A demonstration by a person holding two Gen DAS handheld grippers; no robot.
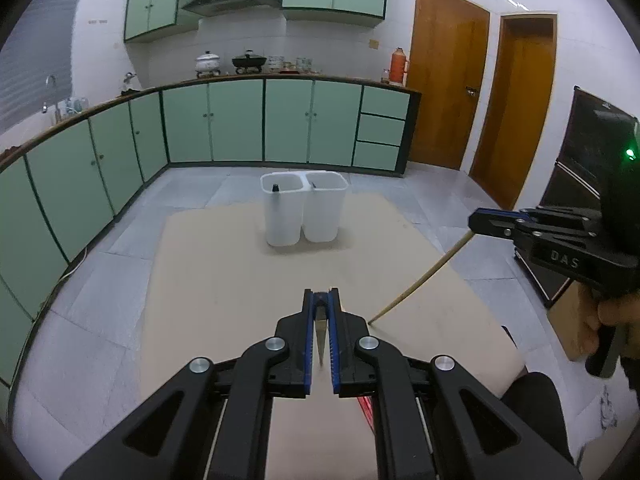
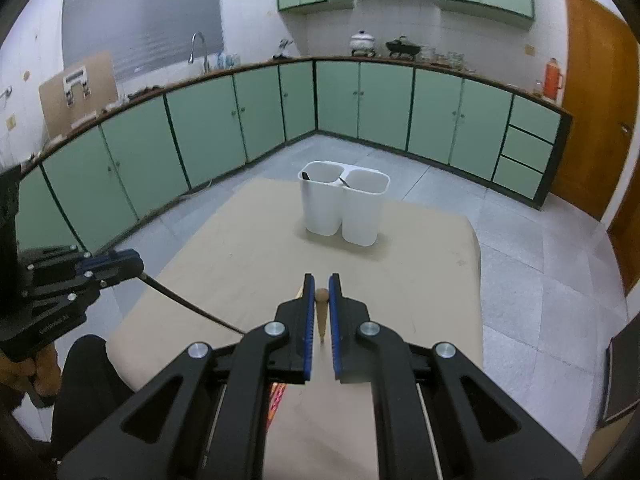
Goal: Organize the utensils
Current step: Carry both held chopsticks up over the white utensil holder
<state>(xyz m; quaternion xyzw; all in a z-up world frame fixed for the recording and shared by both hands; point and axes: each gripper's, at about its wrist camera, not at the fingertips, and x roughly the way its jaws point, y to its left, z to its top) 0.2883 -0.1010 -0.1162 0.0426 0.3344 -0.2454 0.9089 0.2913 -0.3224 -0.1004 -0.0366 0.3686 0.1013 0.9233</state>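
A white two-compartment utensil holder (image 1: pixel 303 208) stands on the beige table (image 1: pixel 224 280), far middle; it also shows in the right wrist view (image 2: pixel 343 208). Each compartment holds a utensil whose tip shows. My left gripper (image 1: pixel 321 298) is shut on a thin dark utensil (image 1: pixel 321 336), seen as a long black rod (image 2: pixel 188 304) in the right wrist view. My right gripper (image 2: pixel 321 282) is shut on a wooden chopstick (image 2: pixel 321 312), which slants down to the table (image 1: pixel 416 280) in the left wrist view. Both grippers are above the table's near part.
Green kitchen cabinets (image 1: pixel 236 120) run along the far and left walls. Wooden doors (image 1: pixel 448 80) stand at the right. A grey tiled floor (image 1: pixel 100 280) surrounds the table. A red patterned thing (image 2: pixel 276 400) lies under the right gripper.
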